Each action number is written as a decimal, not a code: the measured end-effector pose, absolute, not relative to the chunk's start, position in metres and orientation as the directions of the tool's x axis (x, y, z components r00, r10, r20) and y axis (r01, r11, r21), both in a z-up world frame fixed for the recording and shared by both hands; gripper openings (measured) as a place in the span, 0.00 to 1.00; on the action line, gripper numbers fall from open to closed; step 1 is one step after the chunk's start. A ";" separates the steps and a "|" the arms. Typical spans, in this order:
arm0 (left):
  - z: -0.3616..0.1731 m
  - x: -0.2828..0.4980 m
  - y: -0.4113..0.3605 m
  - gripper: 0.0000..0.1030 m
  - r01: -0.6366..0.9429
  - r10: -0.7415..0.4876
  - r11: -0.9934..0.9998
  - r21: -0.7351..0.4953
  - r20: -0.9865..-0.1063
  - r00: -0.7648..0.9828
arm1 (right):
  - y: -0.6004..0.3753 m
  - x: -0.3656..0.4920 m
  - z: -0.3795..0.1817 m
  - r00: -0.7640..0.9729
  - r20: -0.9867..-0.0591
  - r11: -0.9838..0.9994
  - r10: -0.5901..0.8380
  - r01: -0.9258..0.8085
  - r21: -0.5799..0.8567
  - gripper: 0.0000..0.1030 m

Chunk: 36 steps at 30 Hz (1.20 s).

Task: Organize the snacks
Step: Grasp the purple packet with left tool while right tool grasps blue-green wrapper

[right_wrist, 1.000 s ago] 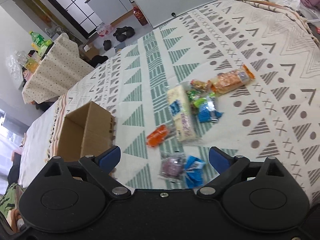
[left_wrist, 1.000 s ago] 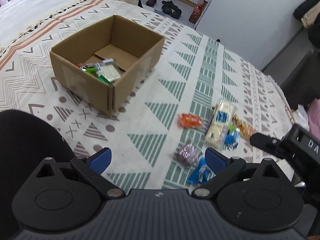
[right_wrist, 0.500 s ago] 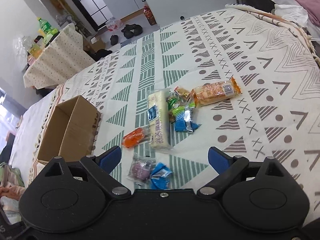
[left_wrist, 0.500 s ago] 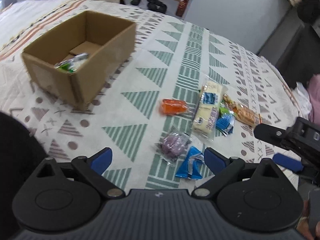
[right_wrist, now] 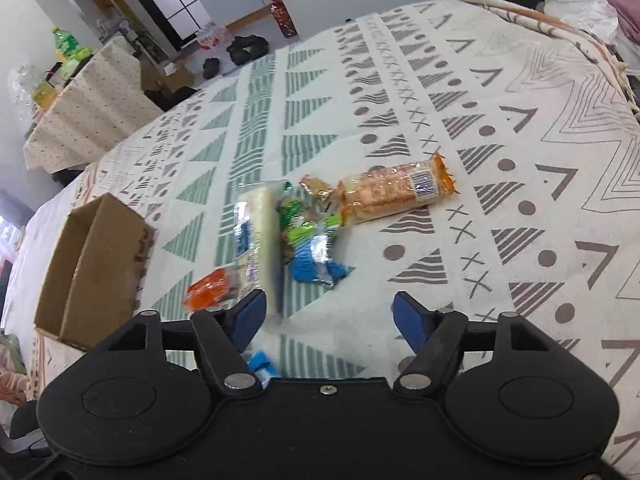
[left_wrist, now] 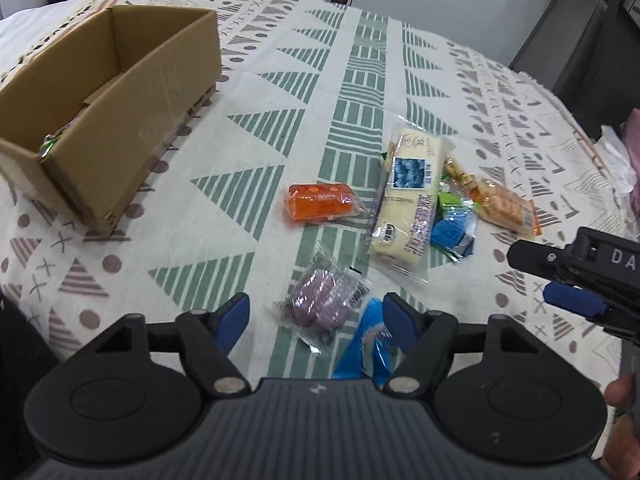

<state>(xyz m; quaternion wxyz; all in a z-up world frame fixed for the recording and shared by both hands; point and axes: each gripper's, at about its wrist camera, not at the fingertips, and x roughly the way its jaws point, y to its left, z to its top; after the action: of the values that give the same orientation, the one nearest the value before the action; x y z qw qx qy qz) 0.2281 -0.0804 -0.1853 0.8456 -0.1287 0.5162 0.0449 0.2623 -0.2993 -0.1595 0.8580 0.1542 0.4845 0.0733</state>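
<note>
Grippers: left gripper (left_wrist: 314, 318) is narrowing its blue-padded jaws over the purple snack in a clear wrapper (left_wrist: 320, 307), pads not yet pressing it; right gripper (right_wrist: 329, 314) is also closing its jaws, with nothing gripped between them.
Snacks: orange wrapped snack (left_wrist: 322, 201), long pale-yellow packet with a blue label (left_wrist: 408, 196), blue foil packet (left_wrist: 454, 232) and orange-ended biscuit pack (right_wrist: 394, 194) are lying loose near the middle of the patterned tablecloth (left_wrist: 260, 92).
Box: brown cardboard box (left_wrist: 108, 100) is sitting toward the cloth's far left edge, already holding a few packets.
Change: both jaws were wide a second ago and are now half closed; both cameras are sitting lower and nearer the pile.
Meaning: picks are probably starting, the purple snack likely first.
</note>
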 end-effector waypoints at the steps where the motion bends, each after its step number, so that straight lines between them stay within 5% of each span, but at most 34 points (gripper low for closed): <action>1: -0.188 0.232 -0.081 0.69 -0.204 -0.057 0.964 -0.168 -0.887 0.457 | -0.300 0.265 -0.162 0.517 -0.812 0.943 0.271 0.024 0.331 0.66; 11: -0.218 0.257 -0.089 0.66 -0.216 -0.056 0.965 -0.148 -0.923 0.380 | -0.298 0.290 -0.181 0.482 -0.836 0.950 0.262 0.022 0.310 0.59; 16: -0.219 0.265 -0.085 0.34 -0.255 -0.002 0.961 -0.105 -0.928 0.372 | -0.291 0.301 -0.187 0.467 -0.845 0.955 0.261 0.002 0.296 0.57; 33: -0.210 0.280 -0.058 0.31 -0.317 0.008 0.940 -0.129 -0.918 0.397 | -0.265 0.331 -0.208 0.440 -0.867 0.967 0.233 -0.014 0.253 0.57; 36: -0.208 0.282 -0.054 0.31 -0.322 0.008 0.937 -0.134 -0.914 0.405 | -0.259 0.335 -0.213 0.425 -0.875 0.970 0.233 -0.034 0.242 0.43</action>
<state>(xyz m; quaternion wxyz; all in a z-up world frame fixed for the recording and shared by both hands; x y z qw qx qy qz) 0.2816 -0.0535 -0.2085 0.8254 -0.1461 0.5361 0.0999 0.3349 -0.2593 -0.2129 0.8388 0.0938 0.5304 0.0798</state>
